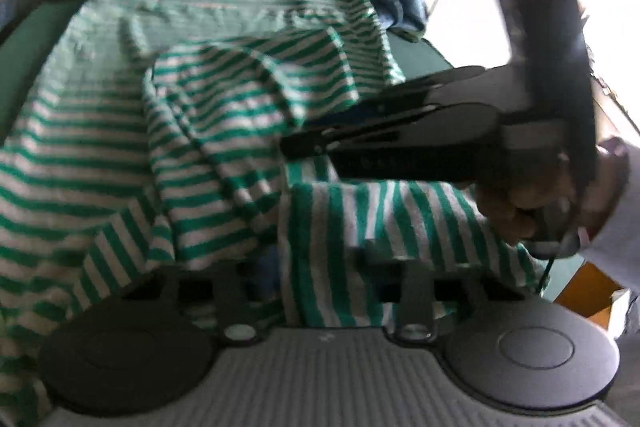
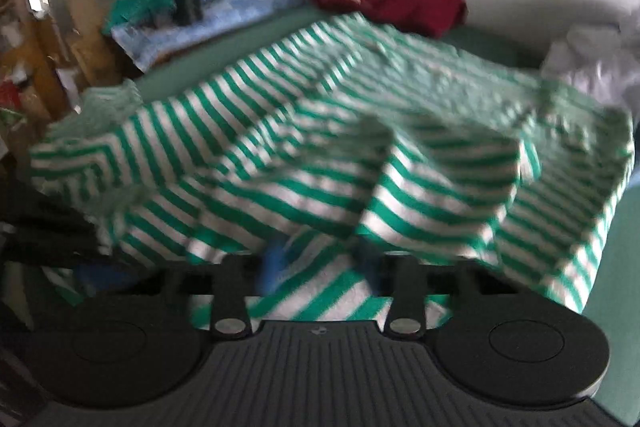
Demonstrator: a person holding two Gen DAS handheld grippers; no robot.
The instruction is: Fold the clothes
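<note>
Green bed point(image 1: 24, 27): one striped garment point(image 1: 100, 131).

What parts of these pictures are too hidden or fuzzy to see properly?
- Left gripper: left wrist view, fingertips buried in the striped shirt; grip unclear.
- Right gripper: right wrist view, motion blur smears the fingertips.
- Hand: left wrist view, mostly behind the black gripper body.
- Shelf clutter: right wrist view, too blurred to name.

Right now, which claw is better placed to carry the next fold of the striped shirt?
Left, probably: the left claw pinches the striped shirt at its near flap, ready to lift. The right claw sits over the middle, grip unclear.
</note>
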